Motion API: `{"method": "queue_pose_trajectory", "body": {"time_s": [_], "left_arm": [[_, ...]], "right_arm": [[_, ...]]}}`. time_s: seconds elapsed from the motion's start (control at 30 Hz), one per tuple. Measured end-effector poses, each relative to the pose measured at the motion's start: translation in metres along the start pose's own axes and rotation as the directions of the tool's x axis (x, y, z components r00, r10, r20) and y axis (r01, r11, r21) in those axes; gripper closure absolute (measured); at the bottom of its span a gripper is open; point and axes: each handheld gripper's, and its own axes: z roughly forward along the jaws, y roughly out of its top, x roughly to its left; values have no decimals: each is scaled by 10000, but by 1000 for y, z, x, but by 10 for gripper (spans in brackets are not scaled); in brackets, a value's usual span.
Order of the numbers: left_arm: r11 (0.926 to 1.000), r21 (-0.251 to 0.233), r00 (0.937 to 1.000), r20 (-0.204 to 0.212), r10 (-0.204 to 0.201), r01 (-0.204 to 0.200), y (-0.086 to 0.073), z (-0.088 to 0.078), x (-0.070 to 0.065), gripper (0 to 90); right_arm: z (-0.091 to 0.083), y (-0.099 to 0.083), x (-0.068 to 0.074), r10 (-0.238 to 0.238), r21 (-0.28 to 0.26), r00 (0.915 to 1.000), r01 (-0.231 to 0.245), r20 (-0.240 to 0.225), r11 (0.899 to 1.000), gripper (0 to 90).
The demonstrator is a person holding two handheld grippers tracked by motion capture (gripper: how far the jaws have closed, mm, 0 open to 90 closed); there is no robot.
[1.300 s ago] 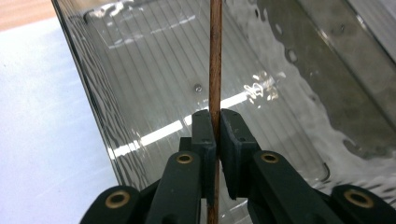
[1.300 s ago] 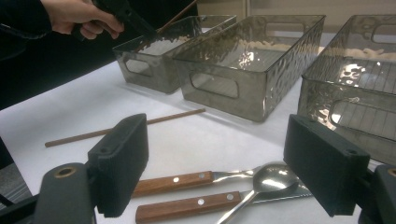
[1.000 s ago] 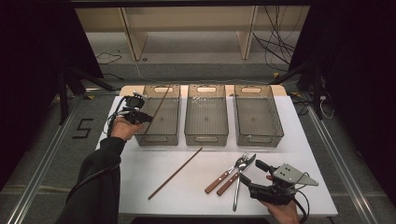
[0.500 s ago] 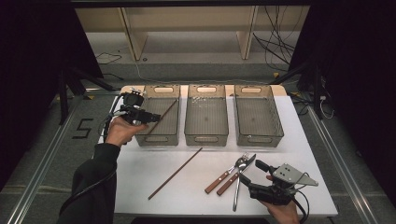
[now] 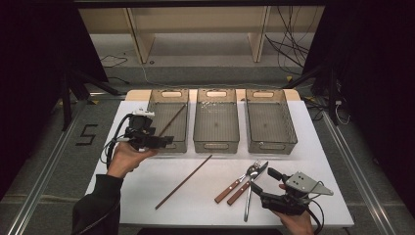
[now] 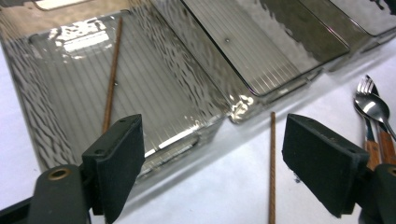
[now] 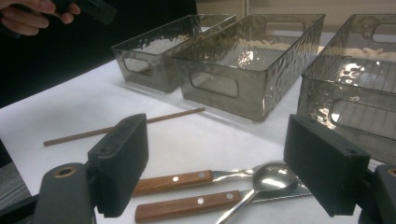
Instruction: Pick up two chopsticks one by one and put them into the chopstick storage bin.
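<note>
L gripper [image 5: 164, 142] held at 9 o'clock of the table, by near-L corner of left bin [image 5: 169, 120]; jaws just opened wide, nothing between. One chopstick [image 5: 172, 120] lying slantwise inside that bin, far end prob. leaning on the wall. Second chopstick [image 5: 184, 181] on white table [image 5: 147, 176] at 6. R gripper [image 5: 262, 183] at 5 o'clock, jaws apart, empty, just by spoon [image 5: 250, 188].
</note>
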Motion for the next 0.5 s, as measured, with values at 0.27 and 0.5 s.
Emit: {"method": "queue_pose_trajectory", "body": {"time_s": [0.27,0.5], "left_arm": [[9969,619,9986,234,465,-479,-11,0,-12,183],[9839,1601,9966,355,747,-795,-23,5,-24,185]], "right_arm": [[0,0,1,-22,-8,10000,22,-2,10000,227],[-1,0,0,-47,-12,10000,47,16,10000,228]]}}
